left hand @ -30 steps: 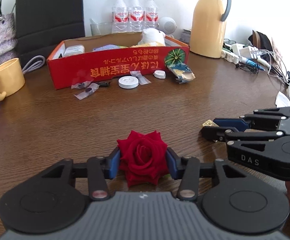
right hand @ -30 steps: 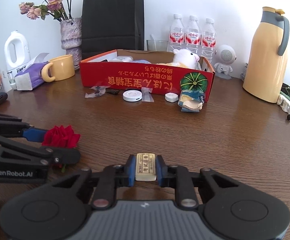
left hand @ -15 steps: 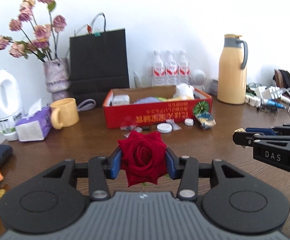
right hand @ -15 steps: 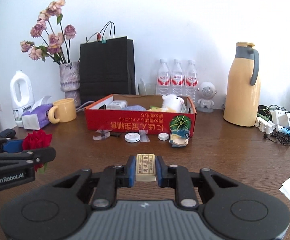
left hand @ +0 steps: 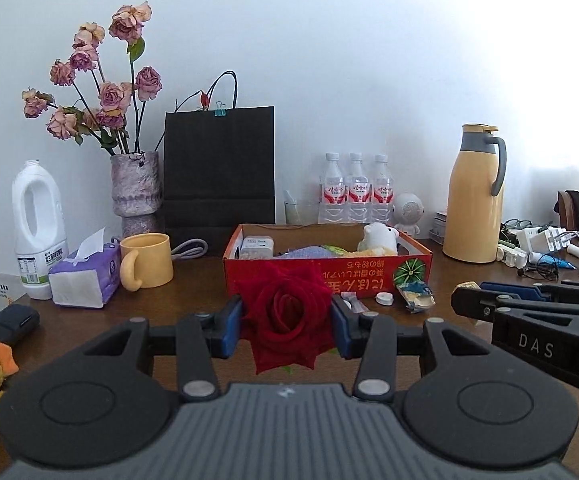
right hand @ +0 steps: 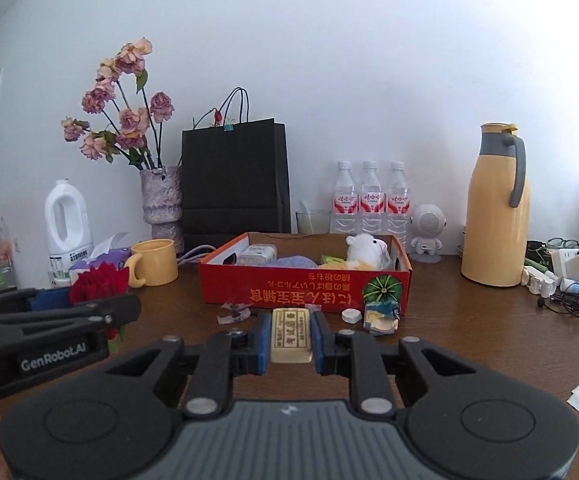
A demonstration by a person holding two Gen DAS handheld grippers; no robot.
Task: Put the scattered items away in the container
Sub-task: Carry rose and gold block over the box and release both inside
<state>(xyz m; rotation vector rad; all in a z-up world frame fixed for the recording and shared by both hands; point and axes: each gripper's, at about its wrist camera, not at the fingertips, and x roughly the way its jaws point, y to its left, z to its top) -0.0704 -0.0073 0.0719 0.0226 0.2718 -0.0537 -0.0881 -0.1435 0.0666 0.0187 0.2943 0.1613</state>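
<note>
Tabletop [right hand: 469, 332] of dark brown wood, bearing all objects shown. At the rear stand a black paper bag [left hand: 219, 168], a tall yellow thermos jug [right hand: 495, 208], a vase of faded pink roses [left hand: 135, 190], a white plastic jug [left hand: 39, 224] and three water bottles [right hand: 371, 200]. Centre: red cardboard box [right hand: 309, 290], open at the top, already containing a white plush toy [right hand: 363, 248], a bluish cloth and a small packaged item. Left of the box sit a yellow mug [left hand: 147, 266] and a purple tissue pack [left hand: 85, 280]. Loose against the box's front wall lie a crumpled blue-and-yellow packet [right hand: 381, 314], a small white cap [right hand: 350, 315] and clear wrappers [right hand: 233, 314].

Left gripper [left hand: 287, 322]: jaws closed about halfway, the blue pads pressing both sides of a red rose bloom [left hand: 287, 316], held above the table in front of the box. Right gripper [right hand: 291, 340]: jaws narrowed to a small gap, clamping a cream-coloured rectangular eraser [right hand: 291, 338] with printed characters on its upper face, likewise held clear of the table, short of the box.
</note>
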